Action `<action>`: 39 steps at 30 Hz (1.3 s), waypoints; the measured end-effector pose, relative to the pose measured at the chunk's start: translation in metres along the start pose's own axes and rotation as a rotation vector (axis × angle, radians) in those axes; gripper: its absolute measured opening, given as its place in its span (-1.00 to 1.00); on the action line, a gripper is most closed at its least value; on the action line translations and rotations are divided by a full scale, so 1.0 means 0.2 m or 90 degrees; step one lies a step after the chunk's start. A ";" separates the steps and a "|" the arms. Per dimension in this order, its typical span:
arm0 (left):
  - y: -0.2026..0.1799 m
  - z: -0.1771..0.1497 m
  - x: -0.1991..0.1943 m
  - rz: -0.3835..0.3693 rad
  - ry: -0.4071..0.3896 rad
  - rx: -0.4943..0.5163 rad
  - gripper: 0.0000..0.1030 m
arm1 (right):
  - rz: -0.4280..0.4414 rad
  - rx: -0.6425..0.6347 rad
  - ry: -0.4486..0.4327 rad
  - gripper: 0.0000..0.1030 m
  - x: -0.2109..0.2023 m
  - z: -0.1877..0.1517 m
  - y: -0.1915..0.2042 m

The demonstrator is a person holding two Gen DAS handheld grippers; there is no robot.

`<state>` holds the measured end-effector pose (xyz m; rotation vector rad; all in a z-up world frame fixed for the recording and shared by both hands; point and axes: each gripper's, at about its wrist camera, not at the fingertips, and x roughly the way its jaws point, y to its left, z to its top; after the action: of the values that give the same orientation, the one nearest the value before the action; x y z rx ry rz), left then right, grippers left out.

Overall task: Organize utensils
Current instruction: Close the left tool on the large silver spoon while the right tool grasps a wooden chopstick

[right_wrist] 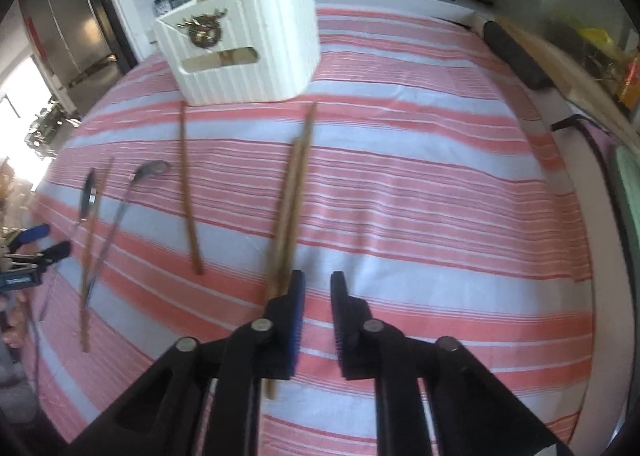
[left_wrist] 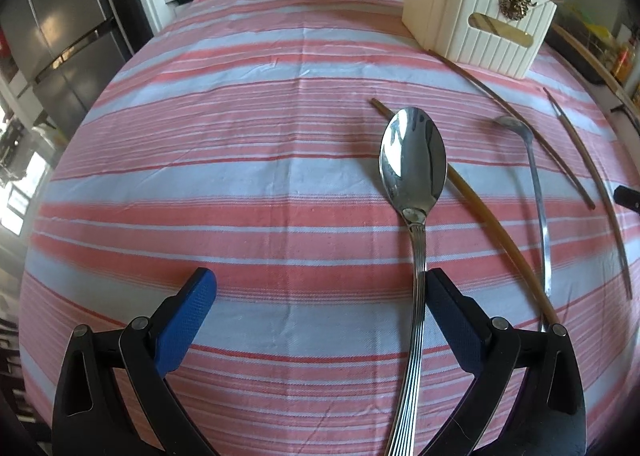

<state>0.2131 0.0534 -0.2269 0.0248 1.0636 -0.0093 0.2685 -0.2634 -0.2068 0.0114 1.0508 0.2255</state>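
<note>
- Two steel spoons lie on the red-and-white striped tablecloth [left_wrist: 200, 175]: a large polished steel spoon [left_wrist: 414, 159] and, to its right, a smaller dull steel spoon [left_wrist: 534, 159].
- Four brown wooden chopsticks are on the cloth: one single chopstick [right_wrist: 90, 252] at the far left, another single chopstick [right_wrist: 187, 191] nearer the middle, and a pair of chopsticks [right_wrist: 294, 191] side by side.
- One white ribbed plastic box [right_wrist: 256, 47] with a gold ornament stands at the far side, with stick ends poking out of its top.
- The left gripper [left_wrist: 320, 284] is spread wide. The large spoon's handle runs along the inner face of its right-hand finger, with the other finger well apart from it.
- The right gripper [right_wrist: 318, 284] is almost closed, with only bare cloth in the narrow gap. The pair passes beside or under its left-hand finger, not between the pads.
</note>
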 end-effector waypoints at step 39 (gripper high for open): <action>-0.05 0.22 0.08 -0.066 0.053 0.117 0.60 | -0.069 -0.039 0.135 -0.05 0.04 0.01 -0.13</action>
<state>0.2596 0.0430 -0.2198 0.1376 1.1429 -0.2016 0.2788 -0.2875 -0.2159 -0.1268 1.2518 0.1620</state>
